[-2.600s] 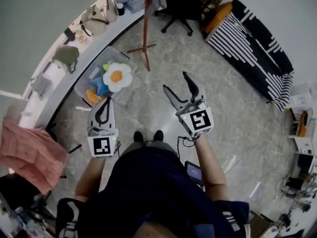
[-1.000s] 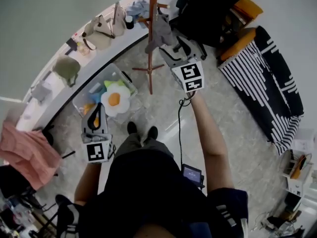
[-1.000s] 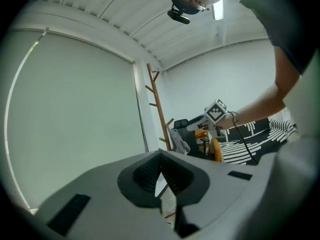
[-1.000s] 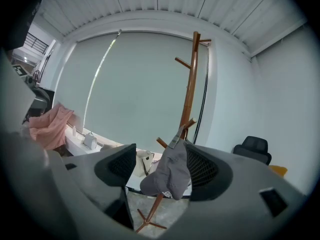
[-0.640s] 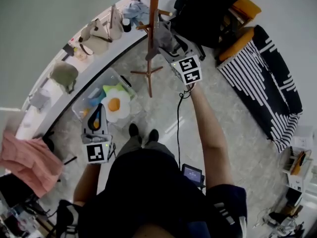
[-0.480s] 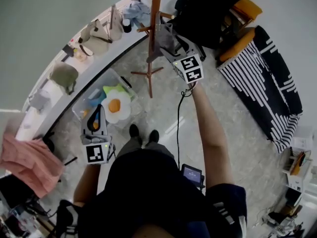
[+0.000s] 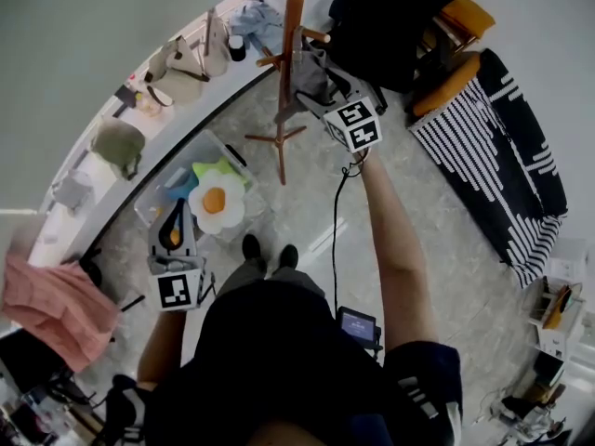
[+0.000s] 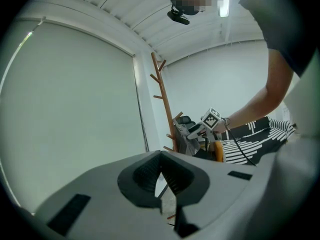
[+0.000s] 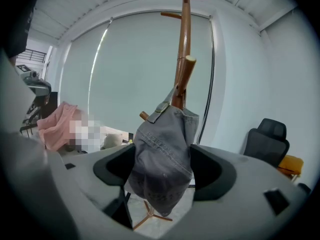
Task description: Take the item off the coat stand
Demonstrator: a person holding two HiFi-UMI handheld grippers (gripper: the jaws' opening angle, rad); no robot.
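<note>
A grey denim cap (image 9: 162,159) hangs from a peg of the wooden coat stand (image 9: 184,59). My right gripper (image 9: 162,170) is raised to it, its jaws opening wide on either side of the cap, which hangs between them without being pinched. In the head view that gripper (image 7: 318,86) reaches the cap (image 7: 311,74) beside the stand's pole (image 7: 286,63). My left gripper (image 7: 175,229) hangs low at the left, shut and empty. From the left gripper view (image 8: 161,173) I see the stand (image 8: 162,104) and the cap (image 8: 182,141) far off.
A clear bin (image 7: 177,170) with a flower-shaped plush (image 7: 216,199) stands on the floor left of the stand. A curved white ledge (image 7: 139,128) carries bags and hats. A black office chair (image 7: 390,17) and a striped sofa (image 7: 493,110) lie to the right. Pink cloth (image 7: 51,305) lies at lower left.
My right arm has risen from waist height up to the coat stand and closed in until the cap lies between the jaws. The left gripper has stayed low.
</note>
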